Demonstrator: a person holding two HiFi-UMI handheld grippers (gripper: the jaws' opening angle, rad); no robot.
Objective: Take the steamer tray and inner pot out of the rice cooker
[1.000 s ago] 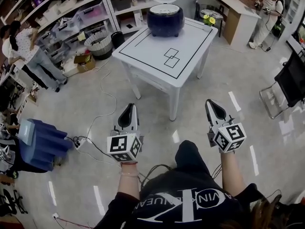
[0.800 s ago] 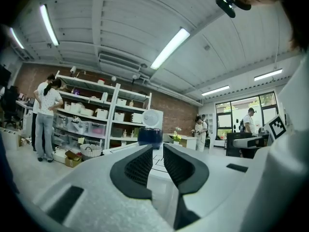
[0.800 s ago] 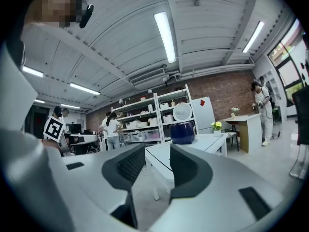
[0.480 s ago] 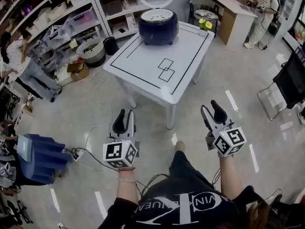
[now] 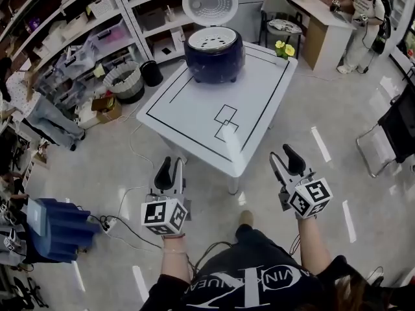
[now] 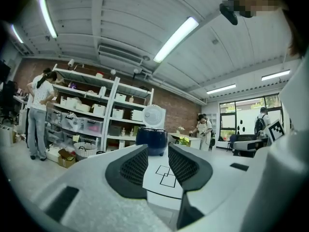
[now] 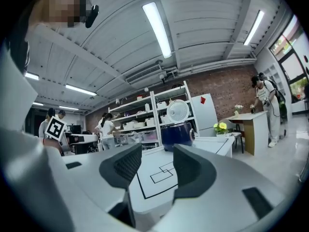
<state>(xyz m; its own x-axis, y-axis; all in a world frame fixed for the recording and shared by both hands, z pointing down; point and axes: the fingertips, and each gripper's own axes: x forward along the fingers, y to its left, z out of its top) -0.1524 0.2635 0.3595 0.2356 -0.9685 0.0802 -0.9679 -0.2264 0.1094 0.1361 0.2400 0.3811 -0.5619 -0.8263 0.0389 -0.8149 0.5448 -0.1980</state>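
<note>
- Here, the left tool [image 5: 170,166] points level, and its black-padded jaws have just been opening; they stand apart with nothing between them.
- The right tool [image 5: 283,155] has likewise just been opening, and its jaws are wide and empty.
- Well ahead of both tools, the round dark-blue rice cooker [image 5: 214,60] sits at the far end of the white tabletop [image 5: 188,102], its white lid [image 5: 209,3] raised.
- The perforated white steamer tray [image 5: 215,39] lies in the cooker's mouth.
</note>
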